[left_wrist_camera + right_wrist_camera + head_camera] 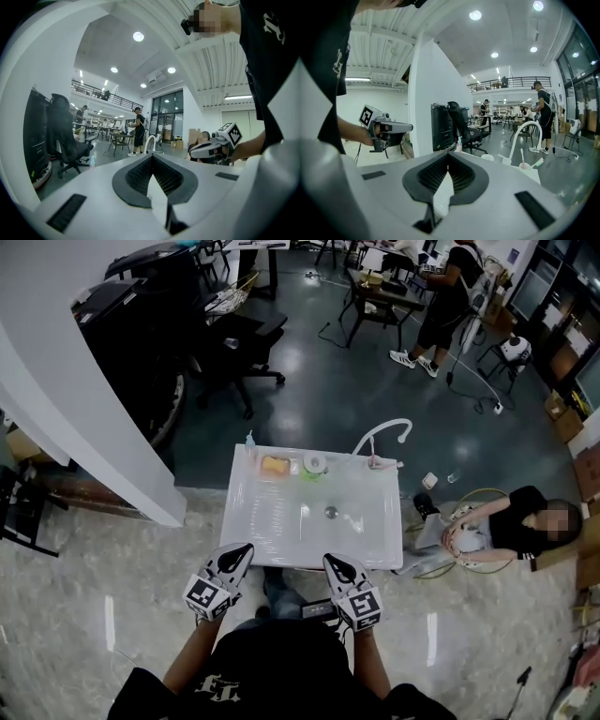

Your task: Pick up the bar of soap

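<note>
Reaching in with the left gripper point(242, 554) and right gripper point(333, 563) both clenched and empty would just bump the soap point(275, 465). It sits at eleven o'clock on the sink point(246, 521) and could slide away.

I could read no word or number anywhere. The pale print point(208, 682) on my shirt point(281, 662) was too blurred to spell out, and the cubes point(208, 596) on my left gripper point(247, 548) and right gripper point(329, 560) bore only square markers point(364, 606).
</note>
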Demonstrator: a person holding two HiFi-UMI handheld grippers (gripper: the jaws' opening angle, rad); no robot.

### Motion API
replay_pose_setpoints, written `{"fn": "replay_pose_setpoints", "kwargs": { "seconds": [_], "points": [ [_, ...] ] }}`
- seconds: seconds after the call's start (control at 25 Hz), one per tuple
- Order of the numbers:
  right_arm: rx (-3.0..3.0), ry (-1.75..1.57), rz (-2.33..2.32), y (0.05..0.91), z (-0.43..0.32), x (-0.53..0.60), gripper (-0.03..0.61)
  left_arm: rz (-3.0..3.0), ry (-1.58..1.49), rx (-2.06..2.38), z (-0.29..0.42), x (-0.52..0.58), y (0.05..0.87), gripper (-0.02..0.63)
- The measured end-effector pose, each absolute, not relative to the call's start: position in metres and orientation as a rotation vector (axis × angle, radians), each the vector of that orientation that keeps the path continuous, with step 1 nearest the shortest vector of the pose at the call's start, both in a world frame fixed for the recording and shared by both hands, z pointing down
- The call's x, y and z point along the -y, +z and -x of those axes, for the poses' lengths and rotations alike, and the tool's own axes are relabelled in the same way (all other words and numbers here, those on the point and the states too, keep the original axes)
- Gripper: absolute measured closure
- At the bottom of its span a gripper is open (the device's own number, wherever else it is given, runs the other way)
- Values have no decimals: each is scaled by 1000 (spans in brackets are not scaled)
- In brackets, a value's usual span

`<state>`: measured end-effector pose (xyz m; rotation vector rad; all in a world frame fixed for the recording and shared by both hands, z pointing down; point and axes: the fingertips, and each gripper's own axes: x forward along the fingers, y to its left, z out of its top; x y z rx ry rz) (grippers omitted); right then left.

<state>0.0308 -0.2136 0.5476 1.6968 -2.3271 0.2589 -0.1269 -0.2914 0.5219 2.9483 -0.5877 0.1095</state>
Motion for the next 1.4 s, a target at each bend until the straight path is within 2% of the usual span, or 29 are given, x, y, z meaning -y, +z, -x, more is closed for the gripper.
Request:
{"fn": "replay_pose_setpoints", "kwargs": {
  "seconds": [0.64,1.4],
  "points": [
    [2309,298,-1705,565,-37,321,569,-2961,148,492,97,394,531,606],
    [2254,357,-1613,613,-39,424,569,-2928,192,487,95,459,561,606]
  ]
}}
